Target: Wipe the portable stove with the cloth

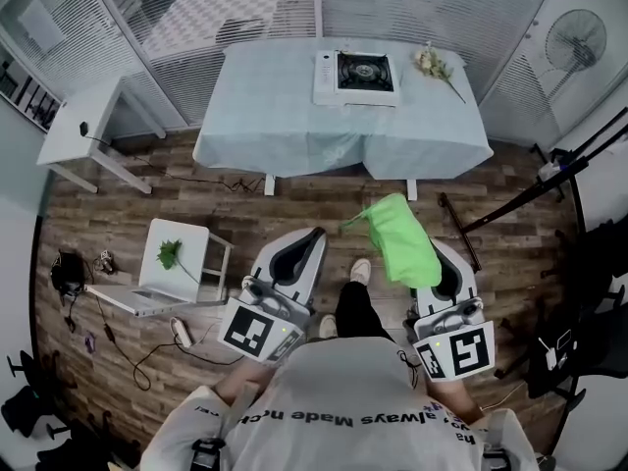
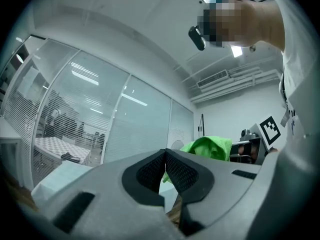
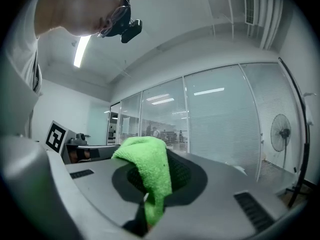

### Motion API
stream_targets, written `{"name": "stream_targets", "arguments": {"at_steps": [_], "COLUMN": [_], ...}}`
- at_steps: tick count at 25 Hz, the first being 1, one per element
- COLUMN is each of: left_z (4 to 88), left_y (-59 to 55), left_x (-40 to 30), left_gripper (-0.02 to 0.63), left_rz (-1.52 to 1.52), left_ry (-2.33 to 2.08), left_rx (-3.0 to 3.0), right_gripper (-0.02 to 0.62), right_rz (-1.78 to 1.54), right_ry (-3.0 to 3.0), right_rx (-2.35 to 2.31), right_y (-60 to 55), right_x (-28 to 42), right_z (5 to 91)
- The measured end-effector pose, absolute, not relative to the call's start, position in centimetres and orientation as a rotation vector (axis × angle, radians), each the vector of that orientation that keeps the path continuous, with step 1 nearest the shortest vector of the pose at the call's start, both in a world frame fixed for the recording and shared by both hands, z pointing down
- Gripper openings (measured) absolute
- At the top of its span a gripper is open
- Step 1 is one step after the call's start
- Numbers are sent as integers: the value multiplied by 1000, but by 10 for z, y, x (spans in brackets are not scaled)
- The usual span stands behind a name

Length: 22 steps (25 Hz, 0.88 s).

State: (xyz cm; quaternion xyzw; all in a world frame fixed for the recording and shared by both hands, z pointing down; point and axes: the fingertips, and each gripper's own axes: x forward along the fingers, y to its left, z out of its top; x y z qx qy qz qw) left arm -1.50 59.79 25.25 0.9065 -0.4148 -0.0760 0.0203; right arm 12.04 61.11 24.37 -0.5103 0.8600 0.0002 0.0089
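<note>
The right gripper (image 3: pixel 161 160) has its jaws pinched on the green cloth (image 3: pixel 148 159); the cloth drapes over their tips; a fan (image 3: pixel 281 129) stands beyond, right of them.

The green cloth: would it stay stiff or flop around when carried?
Probably floppy: the cloth drapes limply over the jaws of the right gripper. Likely light, since one pinch holds it. Its fuzzy nap suggests little slipping.

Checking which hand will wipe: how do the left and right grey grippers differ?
The right gripper is shut on a bright green cloth, which drapes over its jaw tips; the left gripper is shut with nothing between its jaws. The left's black pads show bare; the right's are partly covered. Both are grey and short of the white portable stove.
</note>
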Motion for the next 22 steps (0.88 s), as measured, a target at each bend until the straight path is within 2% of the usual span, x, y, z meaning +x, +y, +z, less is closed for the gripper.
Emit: {"name": "stream_targets", "arguments": {"at_steps": [22], "left_z": [244], "left_y": [343], "left_x": [83], "left_gripper": [12], "left_rz": [-243], "left_ry": [-1351], "left_rx": [2821], "right_gripper": [26], "right_rz": [-5], "right_ry": [2707], "right_rx": [-1520], "right_y": [358], "right_x": [213], "right_z": [245]}}
